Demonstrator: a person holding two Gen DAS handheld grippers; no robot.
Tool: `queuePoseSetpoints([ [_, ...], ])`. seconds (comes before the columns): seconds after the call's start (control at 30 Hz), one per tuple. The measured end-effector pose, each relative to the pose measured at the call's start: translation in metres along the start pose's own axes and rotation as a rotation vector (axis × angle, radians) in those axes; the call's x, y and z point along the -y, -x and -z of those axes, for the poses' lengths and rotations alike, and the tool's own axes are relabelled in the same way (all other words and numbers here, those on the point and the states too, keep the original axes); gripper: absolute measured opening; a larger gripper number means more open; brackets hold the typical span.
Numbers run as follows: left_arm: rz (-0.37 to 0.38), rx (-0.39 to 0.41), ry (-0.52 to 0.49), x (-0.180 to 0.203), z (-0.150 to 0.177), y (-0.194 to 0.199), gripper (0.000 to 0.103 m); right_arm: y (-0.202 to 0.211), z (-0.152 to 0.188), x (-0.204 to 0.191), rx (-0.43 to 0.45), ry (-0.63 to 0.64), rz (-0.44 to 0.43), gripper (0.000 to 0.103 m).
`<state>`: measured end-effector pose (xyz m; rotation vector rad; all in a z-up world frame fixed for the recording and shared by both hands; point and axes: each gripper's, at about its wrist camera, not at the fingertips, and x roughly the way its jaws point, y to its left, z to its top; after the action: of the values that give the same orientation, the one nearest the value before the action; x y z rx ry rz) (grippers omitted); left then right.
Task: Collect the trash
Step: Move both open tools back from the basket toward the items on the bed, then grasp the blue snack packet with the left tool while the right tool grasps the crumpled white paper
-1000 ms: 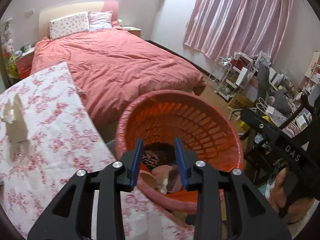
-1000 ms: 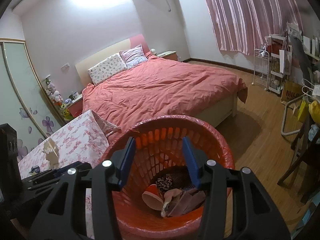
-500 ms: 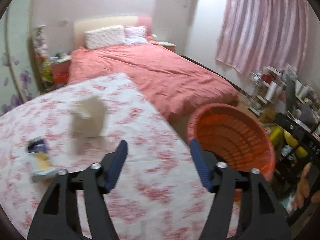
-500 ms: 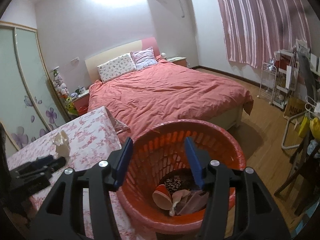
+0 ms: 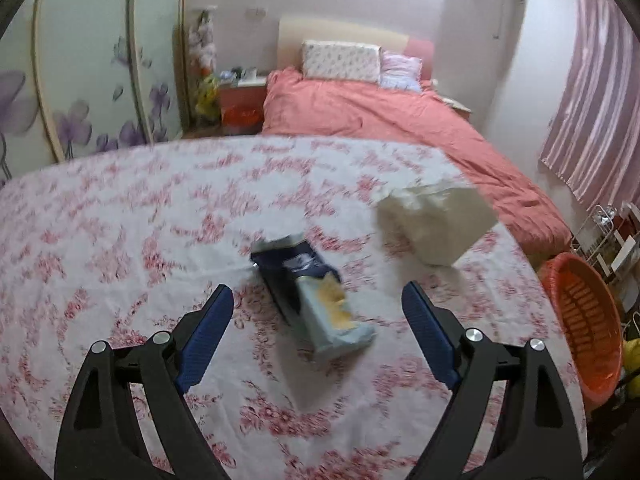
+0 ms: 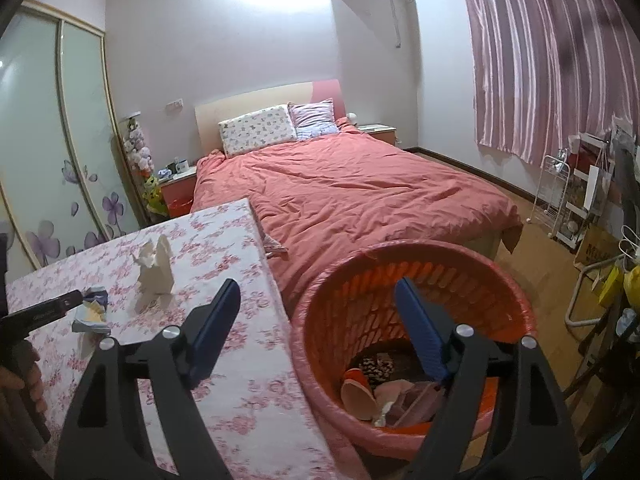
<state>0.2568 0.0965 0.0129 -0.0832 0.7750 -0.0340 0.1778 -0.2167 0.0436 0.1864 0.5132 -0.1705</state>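
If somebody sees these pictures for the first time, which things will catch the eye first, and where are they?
The orange basket beside the table, with trash inside, stands out below the right gripper, whose jaws are opening with nothing between them. On the floral tablecloth, a crumpled blue snack bag lies before the opening left gripper, with crumpled white paper beyond.
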Motion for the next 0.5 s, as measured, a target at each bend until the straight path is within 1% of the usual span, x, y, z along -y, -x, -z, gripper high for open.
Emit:
queuePoseSetpoints([
  [0.1, -0.002, -0.031, 0.024, -0.004, 0.000, -0.015, 0.084, 0.000, 0.003, -0.011, 0.010, 0.020, 0.001, 0.079],
  [0.2, -0.013, -0.056, 0.024, -0.006, 0.002, -0.023, 0.077, 0.000, 0.003, -0.018, 0.014, 0.034, -0.002, 0.081],
  [0.27, -0.023, -0.079, 0.026, -0.008, 0.002, -0.033, 0.068, -0.002, 0.002, -0.022, 0.011, 0.039, -0.007, 0.081],
  [0.3, -0.019, -0.090, 0.034, -0.009, 0.003, -0.036, 0.065, -0.002, 0.002, -0.025, 0.009, 0.042, -0.008, 0.081],
  [0.33, -0.009, -0.101, 0.043, -0.011, 0.003, -0.039, 0.057, -0.003, 0.002, -0.027, 0.007, 0.047, -0.010, 0.081],
  [0.37, -0.001, -0.109, 0.049, -0.012, 0.004, -0.042, 0.053, -0.004, 0.002, -0.031, 0.005, 0.052, -0.013, 0.081],
  [0.4, 0.001, -0.101, 0.051, -0.013, 0.004, -0.041, 0.053, -0.006, 0.003, -0.035, 0.003, 0.059, -0.017, 0.081],
  [0.5, 0.008, -0.072, 0.027, -0.013, 0.004, -0.037, 0.043, -0.010, 0.004, -0.048, -0.008, 0.085, -0.036, 0.081],
])
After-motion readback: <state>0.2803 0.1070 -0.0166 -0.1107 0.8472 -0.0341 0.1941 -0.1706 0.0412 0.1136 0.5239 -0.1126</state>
